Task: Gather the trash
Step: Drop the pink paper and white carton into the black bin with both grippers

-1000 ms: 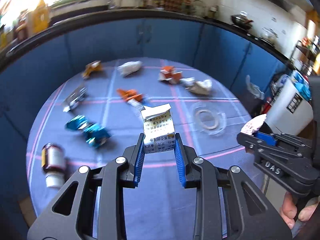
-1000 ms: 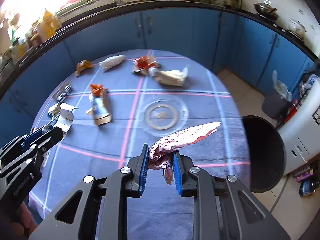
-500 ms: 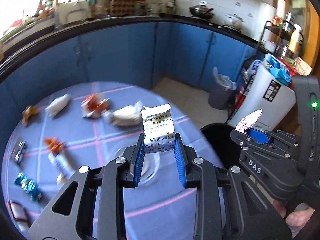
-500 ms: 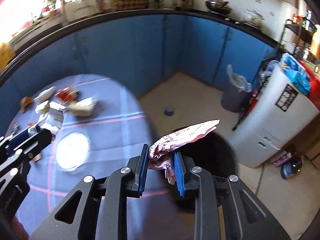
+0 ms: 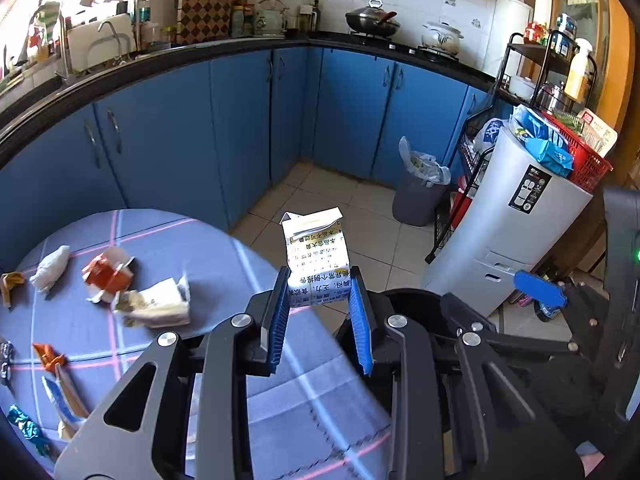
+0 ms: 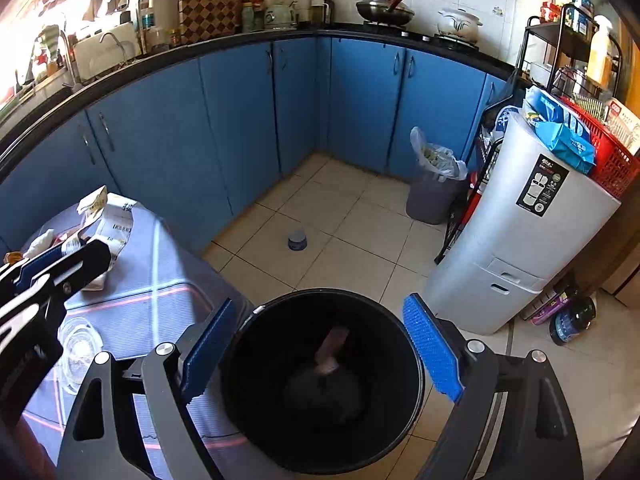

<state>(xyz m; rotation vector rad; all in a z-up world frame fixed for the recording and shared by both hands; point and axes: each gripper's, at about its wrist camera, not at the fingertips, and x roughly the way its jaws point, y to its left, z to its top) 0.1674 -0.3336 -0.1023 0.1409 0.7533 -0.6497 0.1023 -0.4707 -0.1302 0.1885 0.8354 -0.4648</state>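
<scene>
My left gripper (image 5: 318, 320) is shut on a small white milk carton (image 5: 316, 258) and holds it upright over the table's right edge, beside the black bin (image 5: 412, 300). My right gripper (image 6: 320, 348) is open and empty, directly above the black bin (image 6: 408, 392). A pink crumpled wrapper (image 6: 330, 350) lies inside the bin. The left gripper with the carton (image 6: 108, 224) shows at the left of the right wrist view. The right gripper's blue pad (image 5: 540, 290) shows at the right of the left wrist view.
Several pieces of trash stay on the blue tablecloth (image 5: 248, 264): an orange carton (image 5: 108, 276), a white wrapper (image 5: 156, 304), a white wad (image 5: 50, 268). A clear plastic lid (image 6: 78, 354) lies on the table. A grey lined bin (image 6: 434, 184) and a white appliance (image 6: 520, 232) stand on the tile floor.
Both grippers swung right, from over the table to the black bin. My right gripper opened and the pink wrapper dropped into the bin. The left gripper still holds the carton.
</scene>
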